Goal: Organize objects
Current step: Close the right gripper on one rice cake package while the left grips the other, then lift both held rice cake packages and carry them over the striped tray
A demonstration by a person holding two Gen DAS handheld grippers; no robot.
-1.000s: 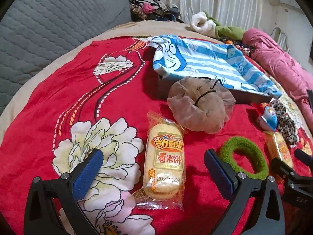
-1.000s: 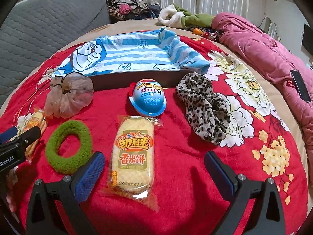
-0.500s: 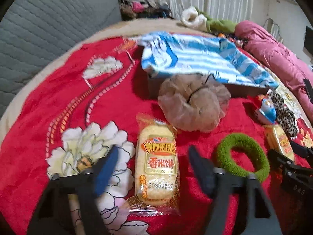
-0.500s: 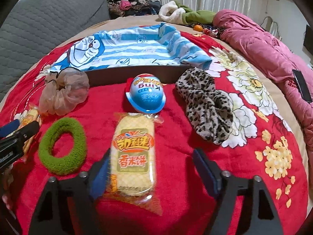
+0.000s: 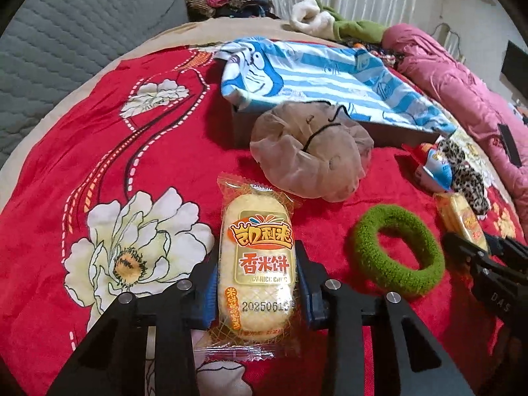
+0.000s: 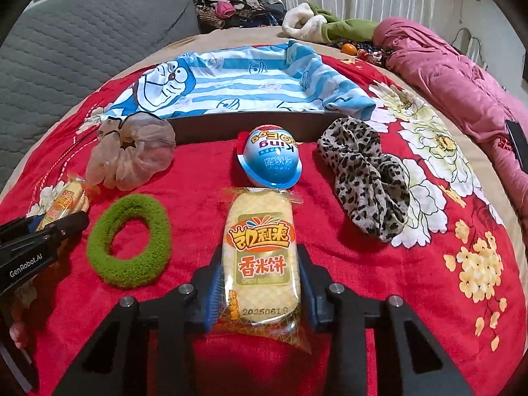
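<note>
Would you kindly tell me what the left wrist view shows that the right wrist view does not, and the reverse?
Only the left wrist view: the left gripper closing on its rice cracker packet, pads at its sides. Only the right wrist view: the right gripper closing likewise on a second packet, and an orange ball far back. Both show the green scrunchie, beige scrunchie, leopard scrunchie, King Egg and striped cloth.

My left gripper (image 5: 257, 283) is closing on a rice cracker packet (image 5: 258, 257) that lies on the red flowered blanket (image 5: 99, 151), and my blue pads (image 5: 211, 292) sit against both of its sides. Past it rests a beige sheer scrunchie (image 5: 310, 155), touching the dark box (image 5: 389, 133) lined with blue striped cloth. A green scrunchie (image 5: 396, 246) lies to my right, near the other gripper (image 5: 488, 264), which flanks a second packet (image 5: 460, 221).
</note>
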